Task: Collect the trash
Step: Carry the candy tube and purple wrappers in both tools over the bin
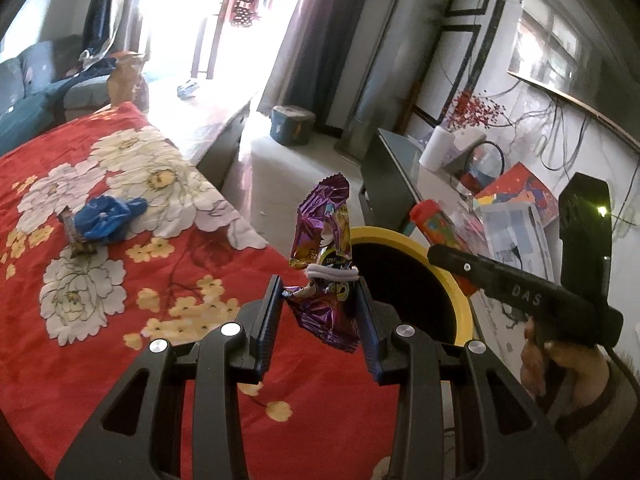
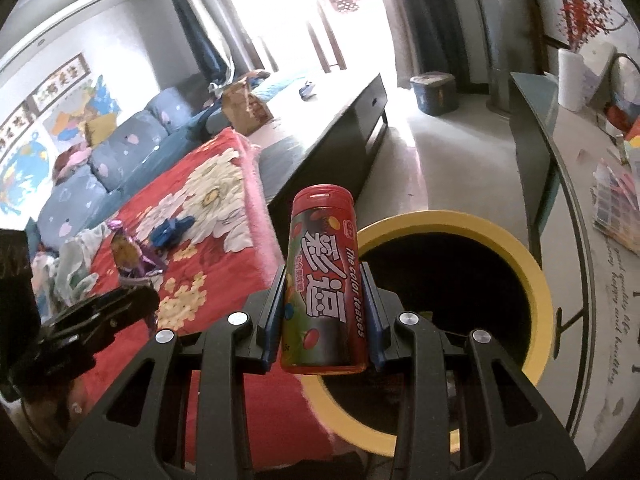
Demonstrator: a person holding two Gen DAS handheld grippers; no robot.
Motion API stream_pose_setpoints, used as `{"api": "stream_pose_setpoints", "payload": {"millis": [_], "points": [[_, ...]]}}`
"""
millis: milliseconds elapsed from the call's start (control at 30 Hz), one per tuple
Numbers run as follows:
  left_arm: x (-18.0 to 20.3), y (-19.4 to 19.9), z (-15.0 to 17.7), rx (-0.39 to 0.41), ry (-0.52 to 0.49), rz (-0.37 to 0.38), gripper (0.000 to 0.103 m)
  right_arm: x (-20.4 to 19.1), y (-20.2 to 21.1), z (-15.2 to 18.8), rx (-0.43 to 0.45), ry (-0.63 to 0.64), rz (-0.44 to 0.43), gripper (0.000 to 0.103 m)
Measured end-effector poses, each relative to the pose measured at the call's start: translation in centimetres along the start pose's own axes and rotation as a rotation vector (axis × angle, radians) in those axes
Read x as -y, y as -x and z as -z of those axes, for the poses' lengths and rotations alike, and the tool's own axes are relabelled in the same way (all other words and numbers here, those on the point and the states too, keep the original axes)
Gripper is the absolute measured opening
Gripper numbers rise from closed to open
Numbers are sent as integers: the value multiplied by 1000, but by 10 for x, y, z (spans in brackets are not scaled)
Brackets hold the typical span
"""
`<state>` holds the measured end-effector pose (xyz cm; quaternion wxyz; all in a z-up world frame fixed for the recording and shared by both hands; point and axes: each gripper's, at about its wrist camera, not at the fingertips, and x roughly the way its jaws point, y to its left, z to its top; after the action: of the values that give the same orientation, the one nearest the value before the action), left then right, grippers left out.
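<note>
1. The left tool is clamped on a crinkled purple foil snack wrapper with a white elastic band around its middle. The wrapper stands upright between the blue pads, over the right edge of the red floral blanket that covers the worktop.
2. The right tool is clamped on a red cylindrical candy canister with a red cap. It is held upright just in front of the near rim of the bin.
3. The round, yellow-rimmed, dark-lined trash bin stands on the floor just beside the blanket's right edge. Its mouth is open and looks unblocked.
4. Step in hand, as I judge it: both pieces are lifted and are being carried to the bin; neither is over the opening yet.
5. The next move calls for bringing each tool over the middle of the dark opening and then parting the pads. The two tools are close together, so they need room to avoid knocking each other. The light wrapper may cling to a pad, and the canister should drop clear of the yellow rim.
6. More trash lies near the blanket's far left part: a crumpled blue plastic piece touching what seems to be a small brown bar wrapper, though it is too small to tell for sure.
</note>
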<state>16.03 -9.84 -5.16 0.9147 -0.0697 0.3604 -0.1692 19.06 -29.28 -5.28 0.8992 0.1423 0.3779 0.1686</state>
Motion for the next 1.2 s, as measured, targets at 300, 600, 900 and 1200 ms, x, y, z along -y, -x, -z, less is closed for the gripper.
{"api": "stream_pose_setpoints", "payload": {"millis": [300,600,900,1200], "points": [[24,-12,4,-29,-54,24,34,26,4,-1,15,-56,29,27],[49,-25,7,-56,-108,46,34,51,6,1,12,-122,49,27],[69,-44,12,-89,-161,68,34,71,6,4,5,-169,68,27],[83,-68,15,-133,-189,84,34,86,4,6,0,-206,82,28]]}}
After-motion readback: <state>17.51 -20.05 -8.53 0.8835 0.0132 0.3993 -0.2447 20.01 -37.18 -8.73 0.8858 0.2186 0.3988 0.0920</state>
